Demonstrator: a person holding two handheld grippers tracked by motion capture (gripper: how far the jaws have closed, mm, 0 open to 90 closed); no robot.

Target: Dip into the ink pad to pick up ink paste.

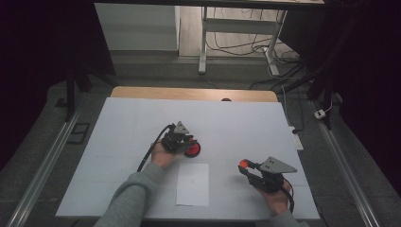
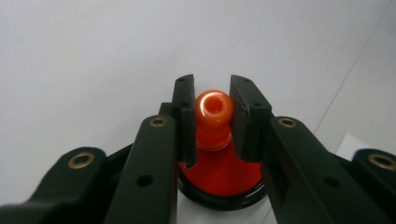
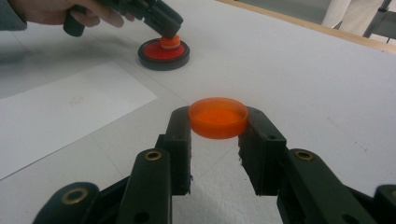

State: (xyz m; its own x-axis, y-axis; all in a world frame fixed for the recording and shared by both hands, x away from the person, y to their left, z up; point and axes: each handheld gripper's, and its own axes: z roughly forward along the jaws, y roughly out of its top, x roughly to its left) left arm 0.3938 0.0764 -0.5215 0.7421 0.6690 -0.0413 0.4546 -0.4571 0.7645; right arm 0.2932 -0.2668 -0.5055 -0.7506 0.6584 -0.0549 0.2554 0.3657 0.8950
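Note:
A round red pad in a black rim (image 1: 193,150) lies on the white table cover, with an orange knob (image 2: 213,109) standing up from its middle. My left gripper (image 2: 212,100) comes down on it from above, shut on the knob; the right gripper view shows that gripper (image 3: 168,32) and the red pad (image 3: 156,50) farther off. My right gripper (image 3: 218,128) hovers at the front right of the table, shut on a shallow orange cap (image 3: 218,117) held flat between its pads. In the high view this cap (image 1: 244,163) is at the tip of the right gripper (image 1: 246,166).
A white sheet of paper (image 1: 193,183) lies flat near the front edge, between the two hands. The white table cover (image 1: 132,118) ends at a wooden strip (image 1: 194,93) at the back. Cables and table legs stand on the floor beyond.

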